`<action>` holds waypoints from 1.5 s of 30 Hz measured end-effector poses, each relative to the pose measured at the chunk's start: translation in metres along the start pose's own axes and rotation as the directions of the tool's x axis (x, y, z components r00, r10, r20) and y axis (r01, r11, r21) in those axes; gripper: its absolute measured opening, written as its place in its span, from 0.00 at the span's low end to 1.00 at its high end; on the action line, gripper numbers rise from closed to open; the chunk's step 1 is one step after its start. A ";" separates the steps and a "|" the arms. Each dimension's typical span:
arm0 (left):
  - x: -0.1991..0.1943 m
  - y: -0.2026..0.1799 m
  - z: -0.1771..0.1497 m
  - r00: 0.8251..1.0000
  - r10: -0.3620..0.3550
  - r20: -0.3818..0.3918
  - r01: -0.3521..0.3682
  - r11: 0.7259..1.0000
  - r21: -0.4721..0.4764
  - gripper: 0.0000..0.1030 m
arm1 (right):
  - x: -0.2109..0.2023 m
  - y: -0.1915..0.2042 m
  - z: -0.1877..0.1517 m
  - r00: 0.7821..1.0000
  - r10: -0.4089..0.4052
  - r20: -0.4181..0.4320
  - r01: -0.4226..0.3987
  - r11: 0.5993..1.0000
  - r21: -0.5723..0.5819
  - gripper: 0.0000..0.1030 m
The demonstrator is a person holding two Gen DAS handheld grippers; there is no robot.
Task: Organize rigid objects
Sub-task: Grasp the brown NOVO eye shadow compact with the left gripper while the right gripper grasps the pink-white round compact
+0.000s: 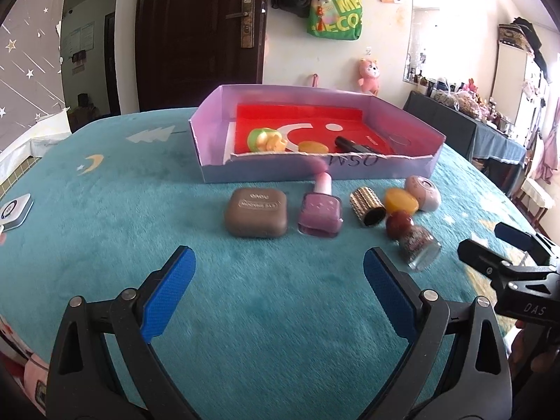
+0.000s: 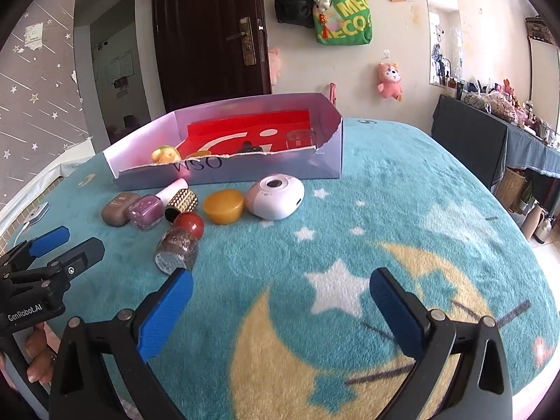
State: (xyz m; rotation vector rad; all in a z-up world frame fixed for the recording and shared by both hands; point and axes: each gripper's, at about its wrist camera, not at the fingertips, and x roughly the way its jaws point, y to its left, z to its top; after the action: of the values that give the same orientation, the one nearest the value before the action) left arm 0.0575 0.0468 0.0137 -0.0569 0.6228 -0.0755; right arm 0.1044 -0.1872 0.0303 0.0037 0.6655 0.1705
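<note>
A lilac box [image 1: 434, 161] [image 2: 329, 161] with a red floor holds a green-yellow toy [image 1: 264, 139] [image 2: 165, 154], an amber piece [image 1: 313, 147], a black tube [image 1: 351, 144] and a clear cup [image 2: 300, 139]. In front lie a brown case [image 1: 256, 212] [image 2: 119, 209], a purple polish bottle [image 1: 321, 210] [image 2: 146, 211], a gold studded cap [image 1: 367, 205] [image 2: 182, 204], an amber puck [image 1: 400, 201] [image 2: 224, 205], a white-pink gadget [image 1: 422, 192] [image 2: 274, 200] and a glitter bottle with a red cap [image 1: 414, 243] [image 2: 178, 245]. My left gripper [image 1: 279, 273] [image 2: 66, 243] is open, empty. My right gripper [image 2: 281, 292] [image 1: 490, 241] is open, empty.
All of it rests on a teal blanket with moons and stars [image 1: 105, 210] [image 2: 385, 210]. A small white device [image 1: 14, 206] lies at the far left edge. A dark door [image 1: 199, 35], hanging bags [image 2: 341, 14] and a cluttered side table [image 2: 507, 129] stand behind.
</note>
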 end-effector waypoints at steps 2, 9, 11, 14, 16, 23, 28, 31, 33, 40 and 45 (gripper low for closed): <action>0.003 0.003 0.005 1.000 0.001 -0.007 -0.001 1.000 -0.003 0.95 | 0.002 -0.001 0.006 1.000 -0.007 0.001 0.007 1.000 0.001 1.00; 0.019 0.013 0.026 0.998 0.018 -0.057 -0.018 1.000 0.000 0.95 | 0.014 -0.004 0.033 1.000 -0.016 -0.008 0.016 1.000 0.015 1.00; 0.024 0.016 0.031 0.997 0.030 -0.072 -0.030 1.000 0.010 0.95 | 0.018 -0.006 0.041 1.000 -0.022 -0.013 0.023 1.000 0.018 1.00; 0.034 0.019 0.038 0.993 0.050 -0.109 -0.047 0.998 0.033 0.95 | 0.026 -0.008 0.055 0.999 -0.032 -0.026 0.033 0.999 0.029 1.00; 0.042 0.021 0.041 0.990 0.058 -0.131 -0.052 0.997 0.049 0.95 | 0.033 -0.010 0.062 0.998 -0.037 -0.044 0.039 0.999 0.036 1.00; 0.060 0.028 0.048 0.979 0.074 -0.191 -0.060 0.995 0.075 0.95 | 0.065 -0.009 0.078 0.987 -0.097 -0.129 0.100 0.995 0.015 1.00; 0.066 0.032 0.049 0.975 0.047 -0.219 -0.030 0.996 0.082 0.95 | 0.083 -0.009 0.082 0.979 -0.089 -0.185 0.094 0.995 0.016 1.00; 0.067 0.032 0.050 0.972 0.033 -0.234 -0.014 0.996 0.084 0.95 | 0.091 -0.007 0.083 0.973 -0.098 -0.209 0.101 0.995 0.004 1.00; 0.068 0.033 0.050 0.971 0.025 -0.240 -0.005 0.996 0.087 0.95 | 0.094 -0.008 0.083 0.971 -0.095 -0.221 0.100 0.995 0.008 1.00; 0.069 0.036 0.052 0.965 0.013 -0.261 0.013 0.995 0.098 0.95 | 0.103 -0.027 0.078 0.955 -0.046 -0.294 0.071 0.995 0.074 1.00; 0.071 0.032 0.052 0.964 0.021 -0.266 0.012 0.993 0.121 0.95 | 0.098 -0.033 0.075 0.952 -0.069 -0.297 0.087 0.995 0.048 1.00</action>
State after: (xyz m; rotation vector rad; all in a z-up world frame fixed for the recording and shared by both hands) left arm 0.1473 0.0739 0.0125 0.0741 0.8869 -0.1177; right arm 0.2315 -0.2004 0.0273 0.0103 0.9679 0.0749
